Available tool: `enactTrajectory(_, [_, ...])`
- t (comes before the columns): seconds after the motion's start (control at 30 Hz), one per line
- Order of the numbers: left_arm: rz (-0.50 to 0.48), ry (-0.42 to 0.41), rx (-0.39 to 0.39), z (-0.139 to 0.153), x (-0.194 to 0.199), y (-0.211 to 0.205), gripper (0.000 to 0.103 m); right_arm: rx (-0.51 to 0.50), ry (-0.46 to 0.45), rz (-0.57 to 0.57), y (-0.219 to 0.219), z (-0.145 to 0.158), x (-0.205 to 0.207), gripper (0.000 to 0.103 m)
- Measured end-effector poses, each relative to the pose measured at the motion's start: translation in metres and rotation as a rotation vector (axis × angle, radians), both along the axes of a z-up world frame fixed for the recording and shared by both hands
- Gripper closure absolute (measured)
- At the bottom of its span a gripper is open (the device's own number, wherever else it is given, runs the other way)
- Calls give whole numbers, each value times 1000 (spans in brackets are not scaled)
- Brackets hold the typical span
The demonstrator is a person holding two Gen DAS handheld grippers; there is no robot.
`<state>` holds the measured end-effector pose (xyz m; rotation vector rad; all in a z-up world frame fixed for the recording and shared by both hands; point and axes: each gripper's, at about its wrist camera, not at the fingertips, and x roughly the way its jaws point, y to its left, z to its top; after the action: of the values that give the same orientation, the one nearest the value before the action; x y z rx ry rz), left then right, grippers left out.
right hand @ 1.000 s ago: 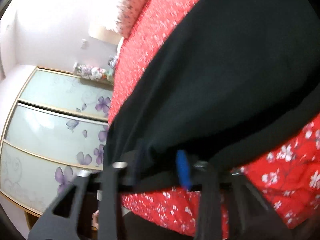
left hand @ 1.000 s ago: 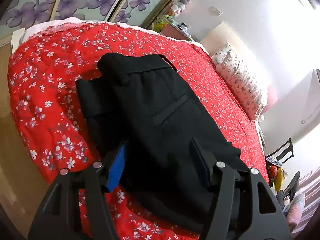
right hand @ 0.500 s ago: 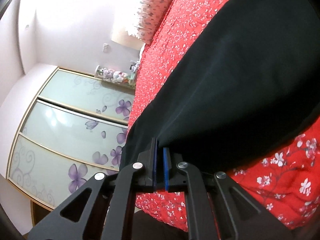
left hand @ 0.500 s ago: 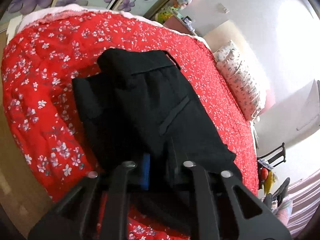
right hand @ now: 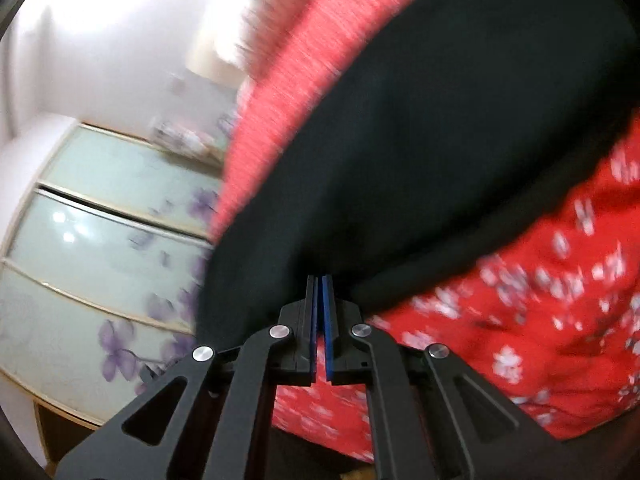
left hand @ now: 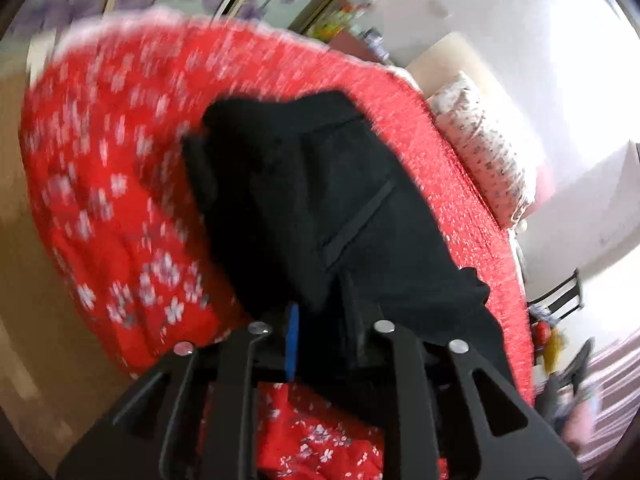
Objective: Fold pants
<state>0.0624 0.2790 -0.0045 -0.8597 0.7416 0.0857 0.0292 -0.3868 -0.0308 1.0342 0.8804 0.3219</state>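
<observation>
Black pants (left hand: 320, 200) lie on a red flowered bedspread (left hand: 104, 168), waistband at the far end and a back pocket slit facing up. My left gripper (left hand: 320, 320) is shut on the near edge of the pants; black cloth fills the gap between its blue pads. In the right wrist view the pants (right hand: 420, 140) fill the upper right. My right gripper (right hand: 321, 292) is shut on their near edge, and the cloth rises from the pads. Both views are blurred by motion.
A flowered pillow (left hand: 480, 148) lies at the bed's far right. Sliding wardrobe doors with purple flowers (right hand: 100, 240) stand beyond the bed. A chair and clutter (left hand: 560, 320) sit at the right of the bed. Wooden floor (left hand: 24, 280) shows left.
Both grippers closed on the near edge of the pants during the last second. Both now hold the cloth and are moving, which blurs the views.
</observation>
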Motion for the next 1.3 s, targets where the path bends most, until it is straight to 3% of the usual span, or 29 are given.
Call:
enactTrajectory(0.03, [6, -12, -20, 1, -3, 3, 80, 28, 4, 28, 1, 0, -1, 100])
enactTrajectory(0.1, [7, -19, 7, 8, -10, 4, 75, -16, -31, 65, 2, 13, -6, 96])
enactTrajectory(0.17, [64, -10, 108, 22, -23, 1, 40, -112, -101, 93, 4, 39, -11, 92])
enactTrajectory(0.2, [89, -41, 150, 30, -32, -2, 39, -150, -141, 106, 4, 52, -12, 84])
enactTrajectory(0.23, [97, -82, 193, 39, -39, -8, 39, -193, -185, 114, 5, 66, -13, 70])
enactTrajectory(0.27, [96, -118, 245, 49, -45, -16, 38, -281, -240, 119, 10, 85, -11, 30])
enactTrajectory(0.3, [78, -167, 315, 62, -50, -32, 36, -361, -296, 119, 16, 102, -9, 15])
enactTrajectory(0.37, [9, -223, 361, 75, -48, -59, 21, -491, -426, 180, 39, 131, 2, 16])
enactTrajectory(0.5, [-167, -285, 339, 81, -28, -119, 20, -665, -563, 384, 106, 163, 44, 27])
enactTrajectory(0.63, [-283, -302, 303, 60, -12, -159, 20, -803, -556, 596, 166, 160, 102, 38])
enactTrajectory(0.67, [-289, -302, 309, 56, -12, -163, 20, -856, -545, 642, 181, 155, 119, 43])
enactTrajectory(0.73, [-312, -298, 353, 44, -10, -172, 20, -902, -523, 676, 197, 147, 142, 44])
enactTrajectory(0.87, [-307, -327, 379, 43, -4, -174, 16, -827, -448, 757, 219, 129, 202, 44])
enactTrajectory(0.97, [-323, -331, 393, 38, -5, -178, 15, -830, -388, 837, 235, 109, 229, 44])
enactTrajectory(1.17, [-384, -368, 452, 43, -11, -192, 12, -861, -325, 953, 248, 73, 248, 48])
enactTrajectory(1.27, [-403, -369, 463, 41, -9, -195, 11, -836, -295, 960, 249, 61, 254, 50])
enactTrajectory(1.3, [-404, -365, 461, 40, -9, -195, 11, -817, -287, 963, 248, 58, 257, 56])
